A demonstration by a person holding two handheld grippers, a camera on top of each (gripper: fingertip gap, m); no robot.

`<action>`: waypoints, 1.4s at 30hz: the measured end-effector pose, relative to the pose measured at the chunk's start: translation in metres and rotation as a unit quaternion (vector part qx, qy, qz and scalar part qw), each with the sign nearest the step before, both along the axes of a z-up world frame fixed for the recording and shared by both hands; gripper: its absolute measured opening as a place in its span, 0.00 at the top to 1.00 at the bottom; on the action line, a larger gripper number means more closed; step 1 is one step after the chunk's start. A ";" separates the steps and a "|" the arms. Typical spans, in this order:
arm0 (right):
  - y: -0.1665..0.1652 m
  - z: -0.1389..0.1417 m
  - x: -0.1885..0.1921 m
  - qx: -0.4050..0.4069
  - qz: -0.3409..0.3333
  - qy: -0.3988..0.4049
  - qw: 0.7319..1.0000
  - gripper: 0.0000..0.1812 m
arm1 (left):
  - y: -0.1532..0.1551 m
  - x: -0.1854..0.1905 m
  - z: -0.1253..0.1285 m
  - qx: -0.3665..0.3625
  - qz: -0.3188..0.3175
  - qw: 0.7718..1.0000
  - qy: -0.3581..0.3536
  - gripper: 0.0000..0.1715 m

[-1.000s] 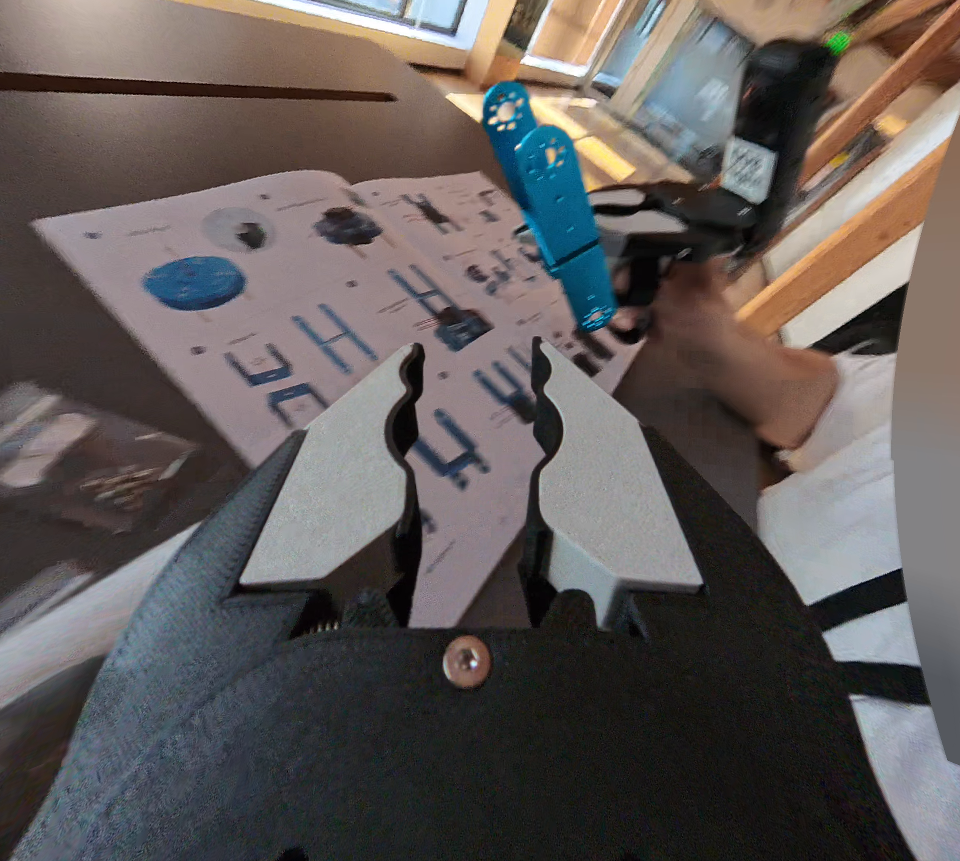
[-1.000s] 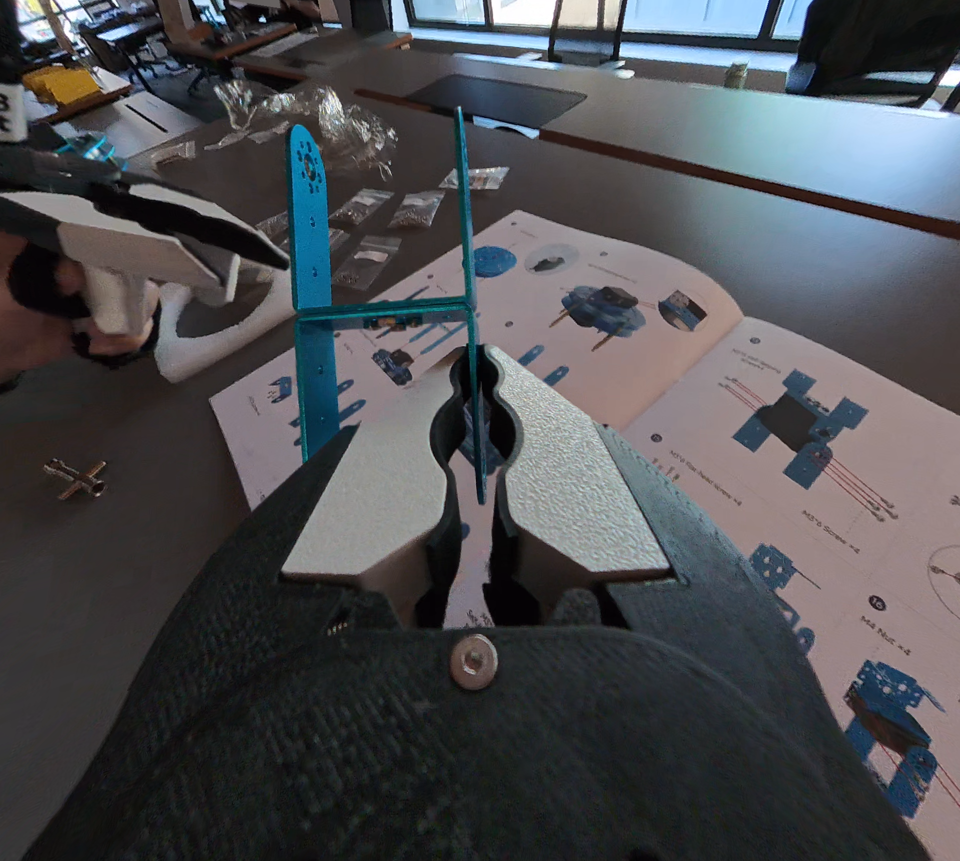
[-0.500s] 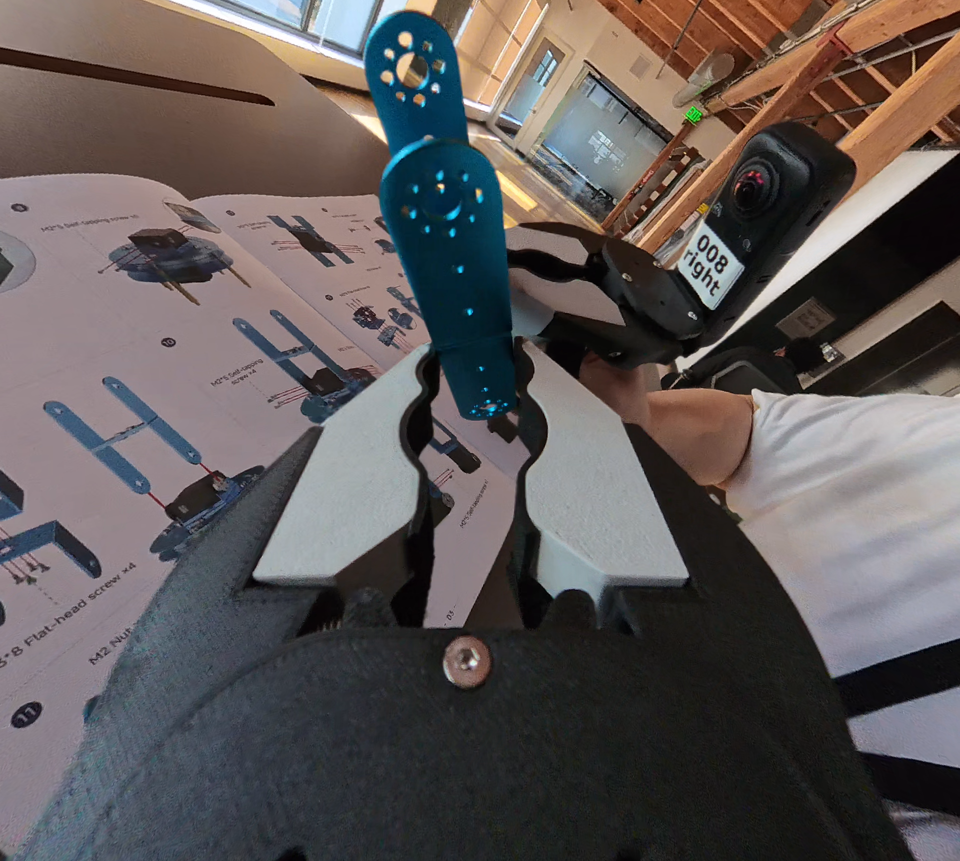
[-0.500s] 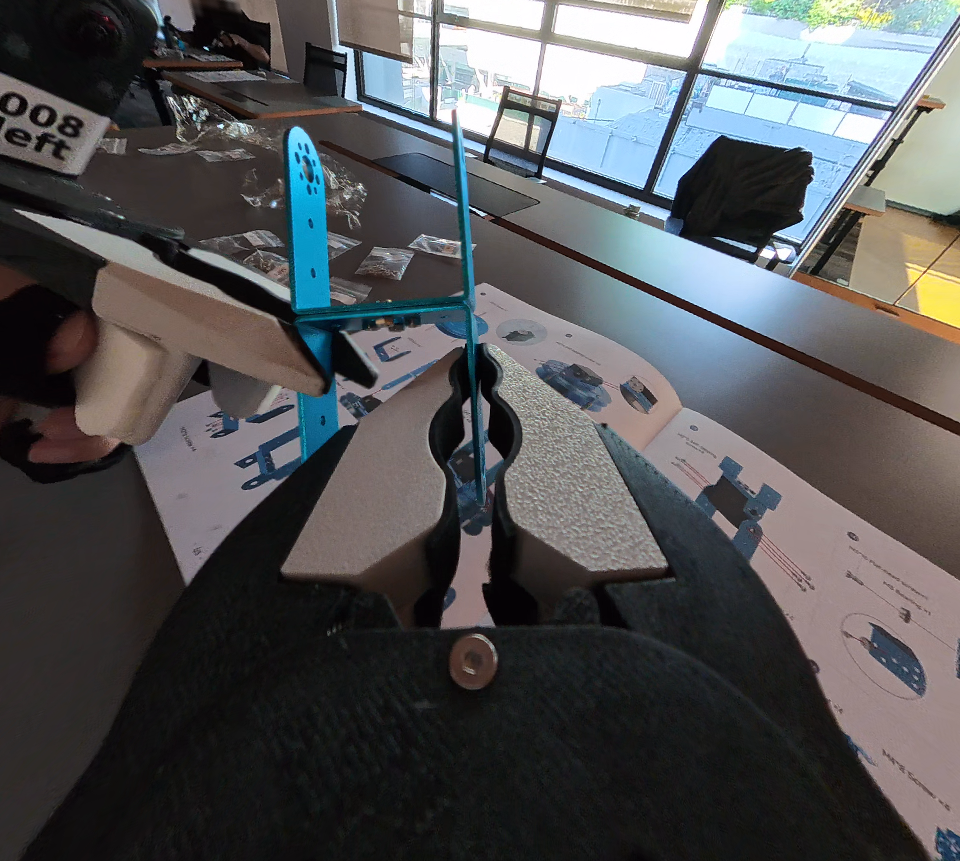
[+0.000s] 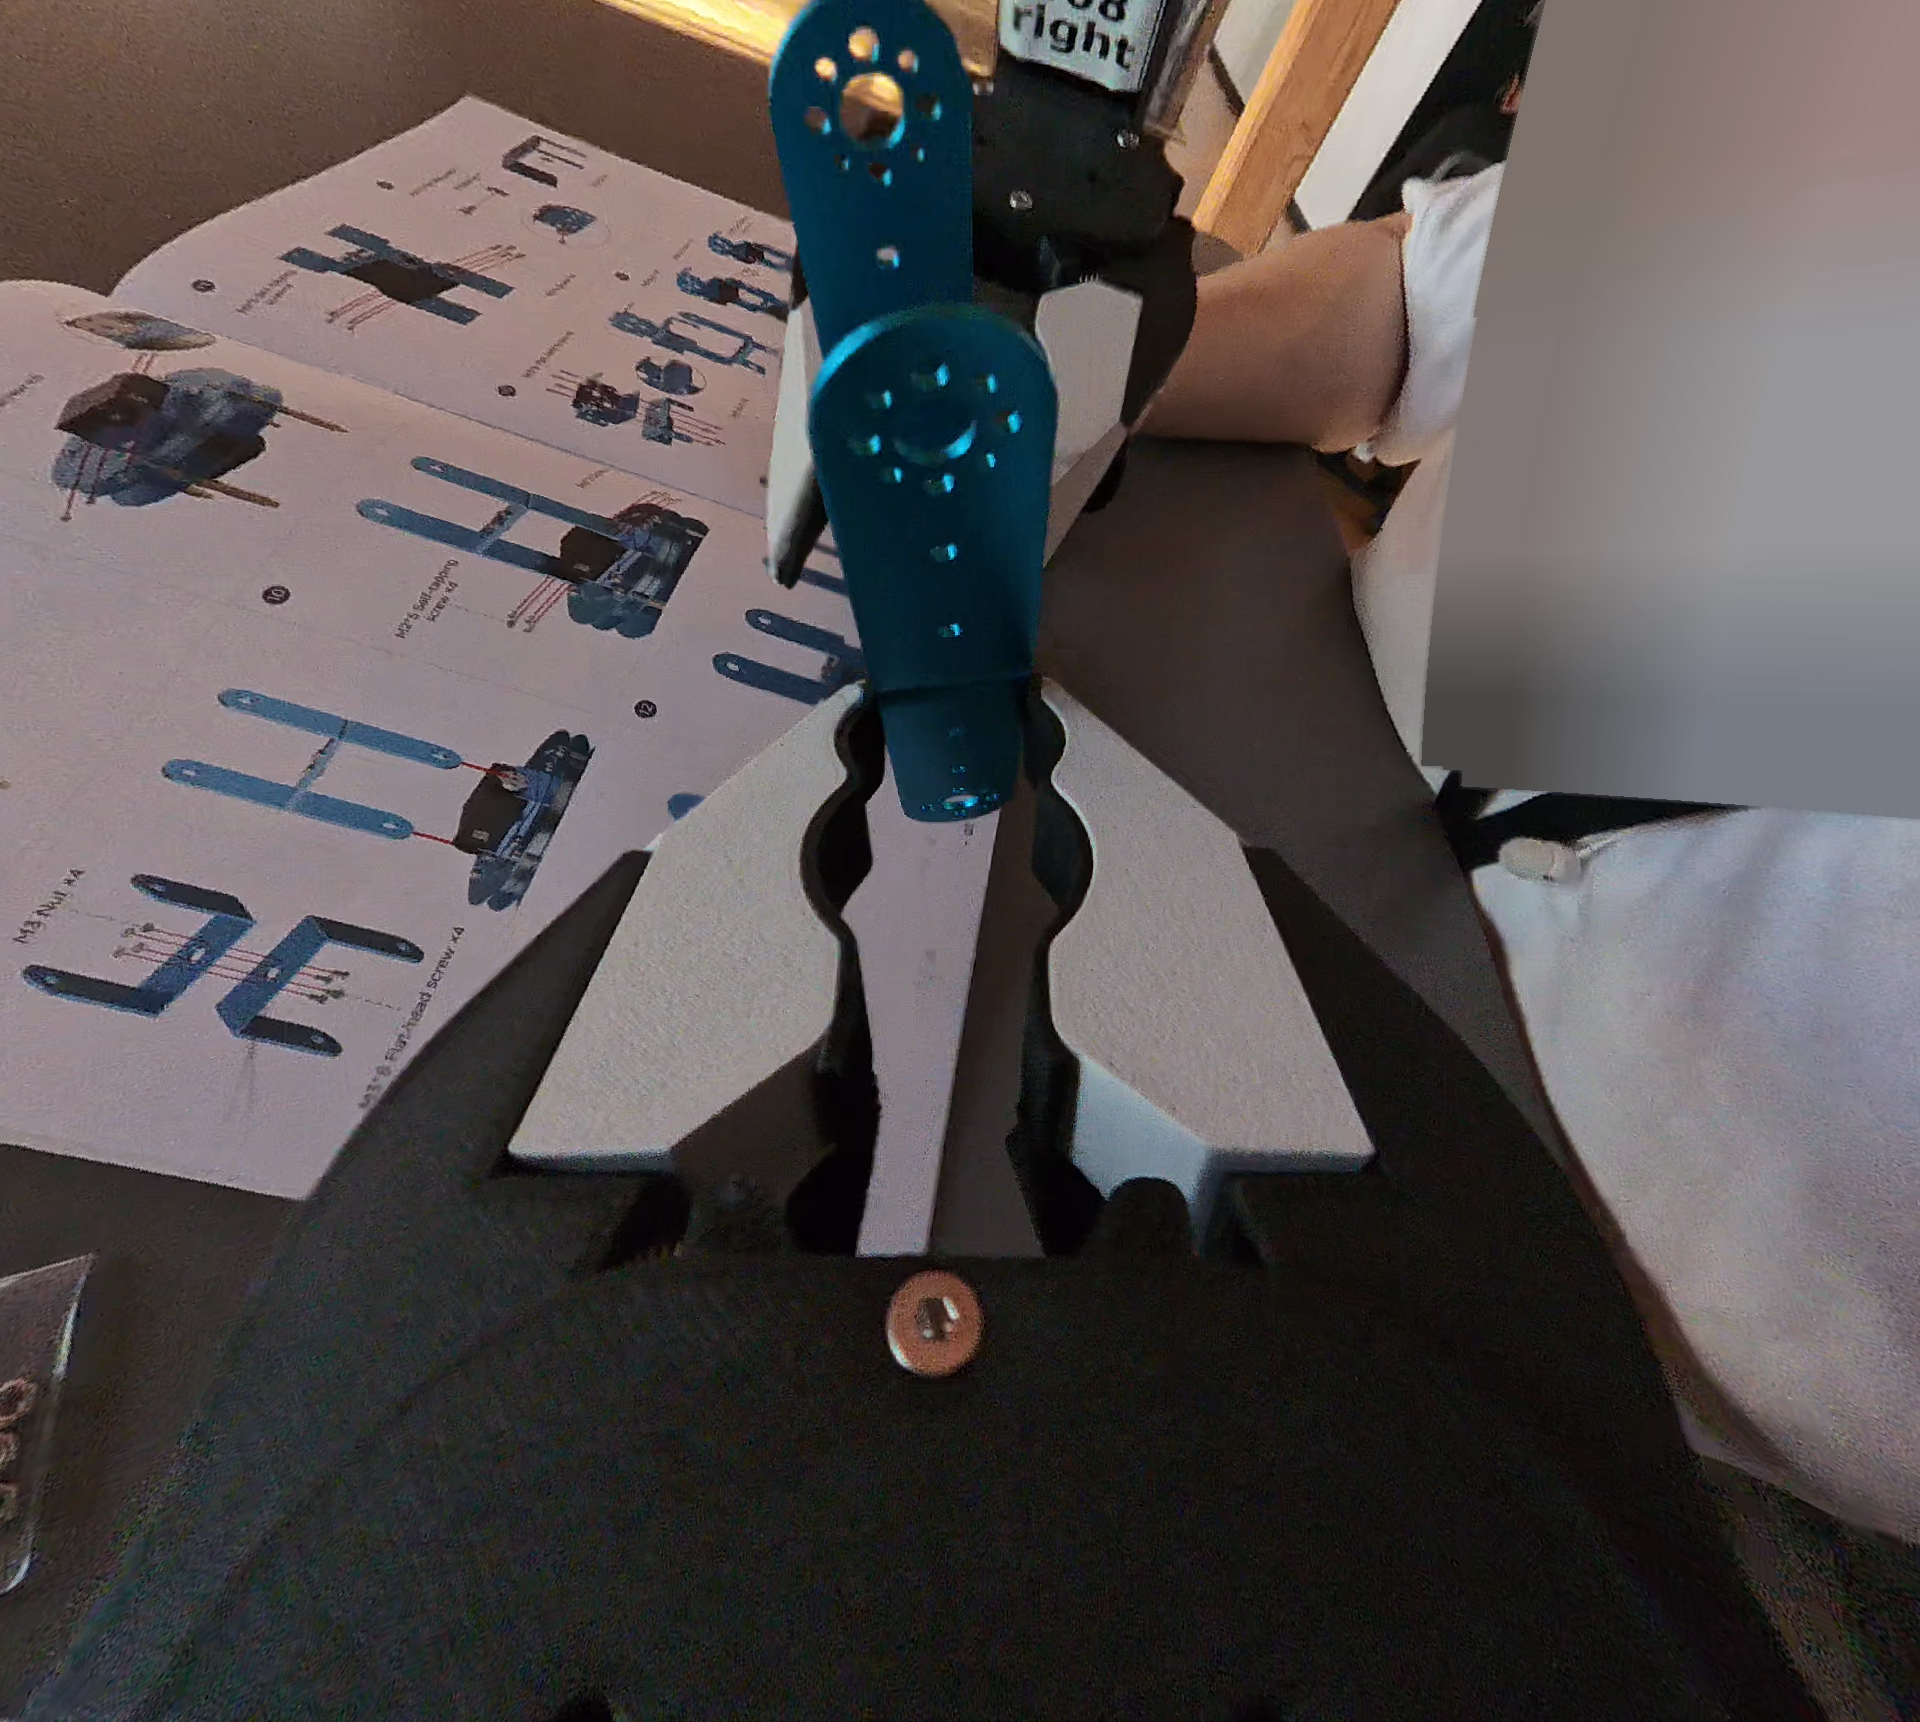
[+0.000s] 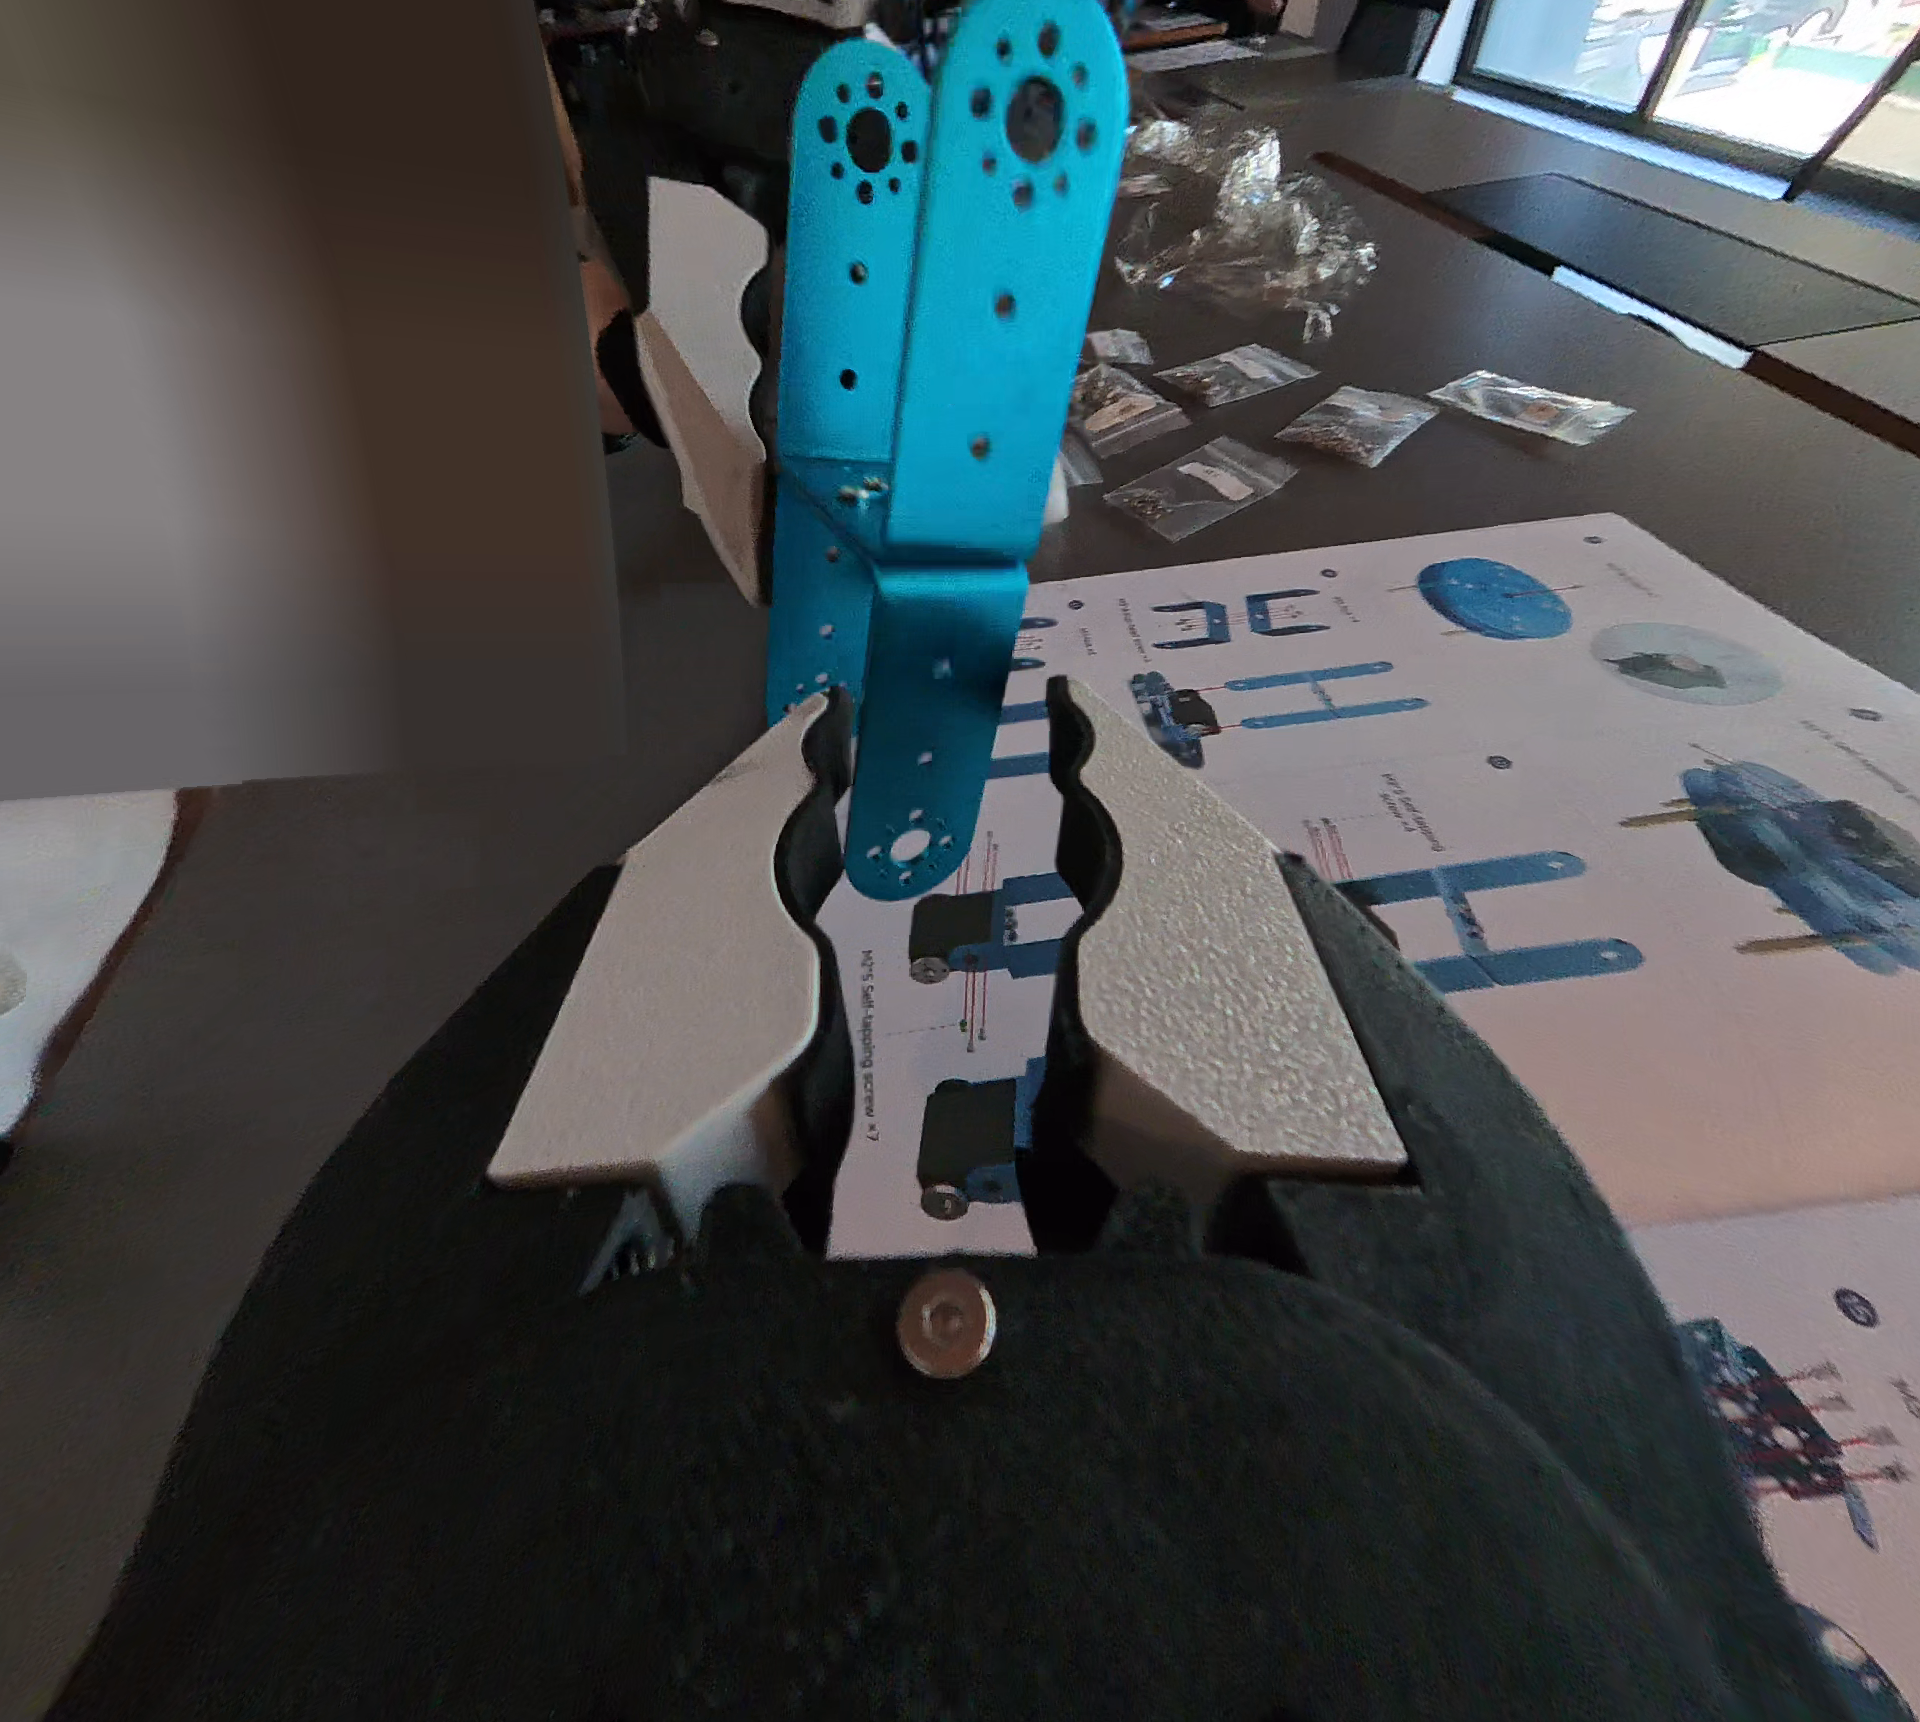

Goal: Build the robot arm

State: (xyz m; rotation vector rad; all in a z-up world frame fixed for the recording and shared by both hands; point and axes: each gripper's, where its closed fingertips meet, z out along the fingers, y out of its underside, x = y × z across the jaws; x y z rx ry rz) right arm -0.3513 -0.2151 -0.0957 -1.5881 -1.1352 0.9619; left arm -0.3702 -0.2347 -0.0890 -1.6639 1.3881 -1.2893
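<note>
A blue metal H-shaped bracket (image 5: 935, 509) with two long perforated plates is held upright above an open instruction booklet (image 5: 312, 633). My left gripper (image 5: 945, 701) is shut on the lower end of the near plate, gripping it across its width. In the right wrist view the bracket (image 6: 997, 270) shows face-on. My right gripper (image 6: 940, 706) is open around the lower end of the other plate, which touches only its left finger. One white finger (image 6: 707, 446) of the left gripper shows behind the bracket.
The booklet (image 6: 1558, 841) lies open on a dark table (image 6: 1714, 477). Several small bags of hardware (image 6: 1205, 477) and crumpled clear plastic (image 6: 1236, 228) lie beyond it. A person's forearm (image 5: 1268, 342) and white shirt (image 5: 1714, 1049) are at the right. Left and right tips are no more than a few centimetres apart.
The left gripper moved in and closed on one plate of the bracket. The right gripper, shut on the other plate before, has opened. The two grippers now face each other.
</note>
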 end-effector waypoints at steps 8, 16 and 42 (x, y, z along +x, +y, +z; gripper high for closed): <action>0.001 0.003 -0.001 -0.086 0.013 0.042 0.995 0.86 | 0.003 -0.001 -0.008 -0.038 -0.009 0.999 0.007 0.85; -0.004 0.009 -0.002 -0.166 0.050 0.089 0.981 0.86 | 0.001 -0.003 -0.002 -0.092 -0.027 0.995 -0.016 0.85; 0.006 0.012 -0.004 -0.298 -0.003 0.168 0.940 0.86 | 0.011 -0.002 0.010 -0.163 0.003 0.985 -0.061 0.84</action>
